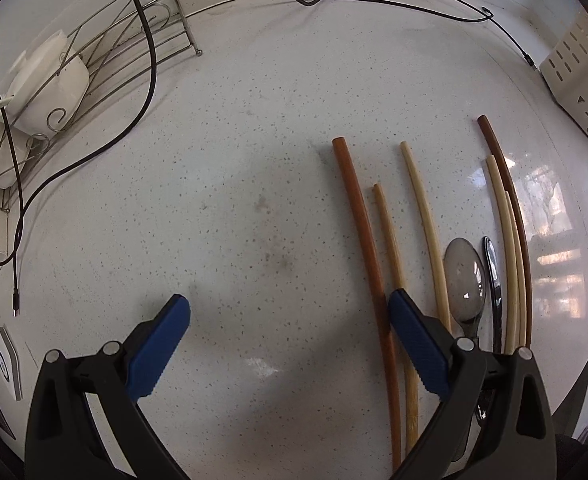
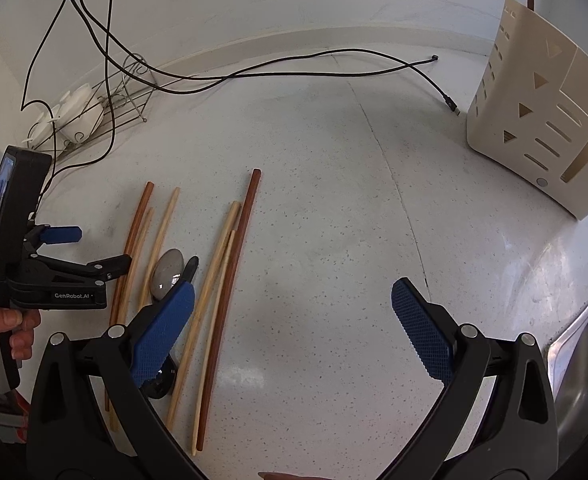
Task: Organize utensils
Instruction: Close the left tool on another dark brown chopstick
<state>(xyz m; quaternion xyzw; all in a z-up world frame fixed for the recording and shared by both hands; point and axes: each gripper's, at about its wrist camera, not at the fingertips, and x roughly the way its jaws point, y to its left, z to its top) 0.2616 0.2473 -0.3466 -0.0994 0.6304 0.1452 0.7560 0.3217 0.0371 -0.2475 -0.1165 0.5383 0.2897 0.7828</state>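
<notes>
Several chopsticks lie side by side on the speckled white counter: a dark brown one [image 1: 358,208], a tan one [image 1: 390,232], a cream one [image 1: 426,216] and a bundle [image 1: 510,240] of cream and brown ones. Between them rest a metal spoon [image 1: 464,276] and a second spoon [image 1: 492,272] on its edge. My left gripper [image 1: 290,304] is open over bare counter, its right finger above the brown and tan chopsticks. My right gripper [image 2: 294,292] is open, its left finger over the spoon [image 2: 168,274] and beside the chopsticks [image 2: 222,264]. The left gripper [image 2: 94,248] hangs just left of the utensils.
A cream slotted utensil holder [image 2: 534,132] stands at the far right. A wire dish rack [image 1: 106,52] with white bowls [image 1: 54,88] sits far left. Black cables [image 2: 254,74] trail across the back of the counter. A steel sink edge [image 2: 582,360] lies at the right.
</notes>
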